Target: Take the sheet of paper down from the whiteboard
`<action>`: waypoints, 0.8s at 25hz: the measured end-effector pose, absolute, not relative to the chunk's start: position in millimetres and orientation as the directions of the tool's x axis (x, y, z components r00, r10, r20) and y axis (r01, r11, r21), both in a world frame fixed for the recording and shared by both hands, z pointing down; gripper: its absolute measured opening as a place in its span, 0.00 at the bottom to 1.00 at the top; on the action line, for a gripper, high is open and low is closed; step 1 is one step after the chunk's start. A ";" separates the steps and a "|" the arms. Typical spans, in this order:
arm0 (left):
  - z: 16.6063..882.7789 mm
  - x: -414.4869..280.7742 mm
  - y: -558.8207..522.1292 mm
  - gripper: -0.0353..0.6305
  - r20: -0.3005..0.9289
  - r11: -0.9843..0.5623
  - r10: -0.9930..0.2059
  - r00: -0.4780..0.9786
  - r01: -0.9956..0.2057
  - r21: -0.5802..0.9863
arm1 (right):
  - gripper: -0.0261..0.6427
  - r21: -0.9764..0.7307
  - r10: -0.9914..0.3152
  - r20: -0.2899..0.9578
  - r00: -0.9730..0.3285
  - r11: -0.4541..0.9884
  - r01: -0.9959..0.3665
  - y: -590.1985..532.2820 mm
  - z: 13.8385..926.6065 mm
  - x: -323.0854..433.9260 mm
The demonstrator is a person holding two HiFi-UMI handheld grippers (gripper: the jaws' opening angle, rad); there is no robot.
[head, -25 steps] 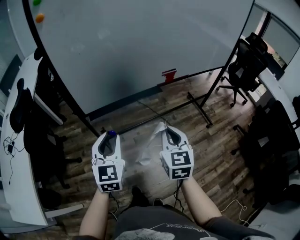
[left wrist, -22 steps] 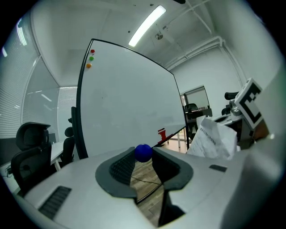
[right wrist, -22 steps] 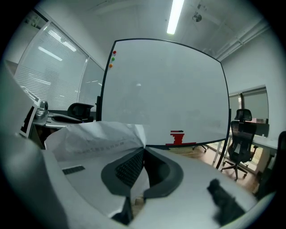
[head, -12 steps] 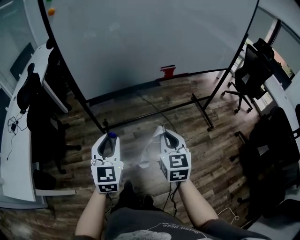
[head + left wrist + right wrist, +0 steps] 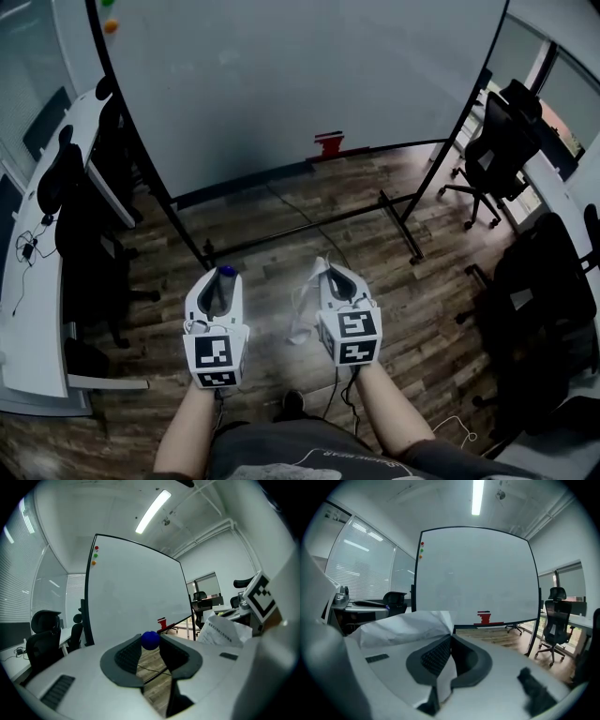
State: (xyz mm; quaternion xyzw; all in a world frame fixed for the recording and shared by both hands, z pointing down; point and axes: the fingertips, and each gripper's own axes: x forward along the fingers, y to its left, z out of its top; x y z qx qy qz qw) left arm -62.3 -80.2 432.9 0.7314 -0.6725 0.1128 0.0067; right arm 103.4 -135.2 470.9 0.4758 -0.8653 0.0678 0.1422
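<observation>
Right gripper (image 5: 330,274) closed tight on the crumpled sheet of paper (image 5: 401,626), paper hanging at its left side, near the person, away from the far whiteboard (image 5: 309,84), left gripper (image 5: 225,275) holding a small blue ball (image 5: 150,640) between its jaw tips

The sheet of paper (image 5: 401,625) is thin, matt white paper, creased and crumpled. The whiteboard (image 5: 300,84) has a smooth, faintly shiny face in a dark metal frame. The floor (image 5: 281,234) is worn wood plank. The left gripper (image 5: 225,274) and right gripper (image 5: 451,638) have smooth matt white plastic shells with dark ribbed pads. The blue magnet (image 5: 150,640) looks glossy.
</observation>
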 end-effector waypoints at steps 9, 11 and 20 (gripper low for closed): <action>429.2 -88.7 -50.3 0.24 0.174 -0.148 -0.978 0.118 -0.974 -0.173 | 0.07 0.040 -0.816 0.325 -0.478 0.517 -0.855 -102.0 460.0 71.4; 429.4 -98.6 -43.7 0.24 0.174 -0.159 -0.976 0.130 -0.973 -0.166 | 0.07 0.047 -0.821 0.326 -0.469 0.510 -0.859 -92.7 457.1 63.0; 425.5 -135.5 -5.6 0.24 0.162 -0.205 -0.970 0.182 -0.969 -0.141 | 0.07 0.076 -0.849 0.327 -0.415 0.461 -0.884 -46.4 449.1 28.3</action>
